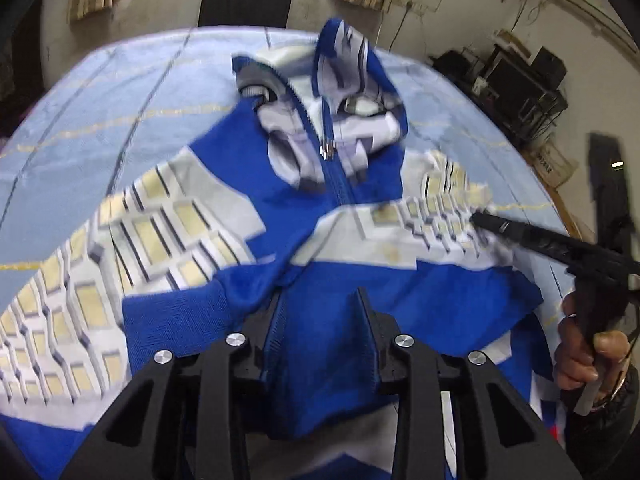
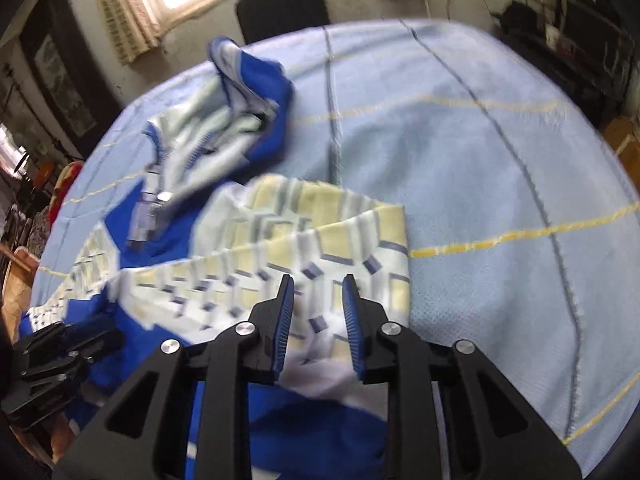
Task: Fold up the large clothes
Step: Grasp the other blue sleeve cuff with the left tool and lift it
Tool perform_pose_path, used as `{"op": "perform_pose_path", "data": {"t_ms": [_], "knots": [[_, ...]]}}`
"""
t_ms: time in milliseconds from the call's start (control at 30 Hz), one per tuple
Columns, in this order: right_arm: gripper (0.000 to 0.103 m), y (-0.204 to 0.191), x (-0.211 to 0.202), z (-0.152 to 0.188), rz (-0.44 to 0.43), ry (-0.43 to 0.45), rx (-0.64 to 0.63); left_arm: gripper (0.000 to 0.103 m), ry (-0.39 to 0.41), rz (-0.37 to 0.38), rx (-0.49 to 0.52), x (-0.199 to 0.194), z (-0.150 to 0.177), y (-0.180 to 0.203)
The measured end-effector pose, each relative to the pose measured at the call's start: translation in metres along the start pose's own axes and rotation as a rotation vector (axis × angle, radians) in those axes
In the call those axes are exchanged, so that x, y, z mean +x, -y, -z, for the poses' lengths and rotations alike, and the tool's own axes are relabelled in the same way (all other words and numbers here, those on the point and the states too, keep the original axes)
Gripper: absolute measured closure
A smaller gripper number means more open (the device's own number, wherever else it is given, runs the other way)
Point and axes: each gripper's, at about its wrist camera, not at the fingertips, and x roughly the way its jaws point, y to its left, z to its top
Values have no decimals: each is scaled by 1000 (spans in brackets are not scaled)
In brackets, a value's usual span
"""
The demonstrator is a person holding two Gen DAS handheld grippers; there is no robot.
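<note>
Blue zip-up jacket (image 1: 336, 208) is seen in the left wrist view spread on the pale blue bedcover (image 1: 100, 112), hood farthest away. Left gripper (image 1: 320, 320) is narrowly parted with blue front fabric bunched between its fingers; only a thin fold appears caught, so it could slip out on lifting.

Right wrist view: right gripper (image 2: 318, 312) is partly closed around the checkered sleeve (image 2: 312, 240); whether the pads press cannot be told. An uneven pull could skew the fold.

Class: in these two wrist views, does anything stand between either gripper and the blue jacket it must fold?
Nothing visible does. The left gripper has blue jacket fabric bunched between its jaws; the right gripper has the patterned sleeve between its own.
</note>
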Motion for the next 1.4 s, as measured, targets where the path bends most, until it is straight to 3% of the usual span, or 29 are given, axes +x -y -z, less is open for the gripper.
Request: {"op": "perform_pose_path", "data": {"t_ms": [167, 233, 333, 467, 567, 633, 767, 833, 900, 967, 1100, 1200, 1400], "knots": [[82, 4, -4, 0, -1, 21, -8, 68, 11, 67, -65, -7, -1, -13], [79, 3, -16, 1, -46, 40, -11, 68, 42, 87, -73, -21, -2, -16], [78, -8, -38, 5, -80, 82, -50, 66, 86, 4, -58, -34, -2, -20], [68, -24, -36, 17, -98, 40, -104, 65, 38, -84, -72, -21, 0, -36], [67, -26, -11, 29, -109, -69, -122, 65, 48, -105, -46, -17, -1, -35], [65, -33, -15, 31, -71, -46, -167, 64, 53, -121, -31, -16, 0, -33], [65, -40, -31, 35, -130, -12, -166, 63, 83, -104, -70, -30, -1, -43], [60, -50, -40, 38, -161, 6, -197, 58, 98, -119, -86, -38, -1, -48], [47, -61, -36, 43, -190, -18, -224, 57, 106, -148, -122, -45, 3, -58], [46, -67, -18, 50, -164, -95, -238, 57, 108, -150, -170, -54, 8, -68], [46, -64, -19, 52, -167, -77, -237, 53, 191, -159, -285, -101, 29, -96], [46, -59, -20, 51, -188, -73, -217, 40, 258, -216, -363, -143, 53, -116], [46, -59, -20, 51, -191, -67, -210, 33, 307, -328, -544, -210, 112, -161]]}}
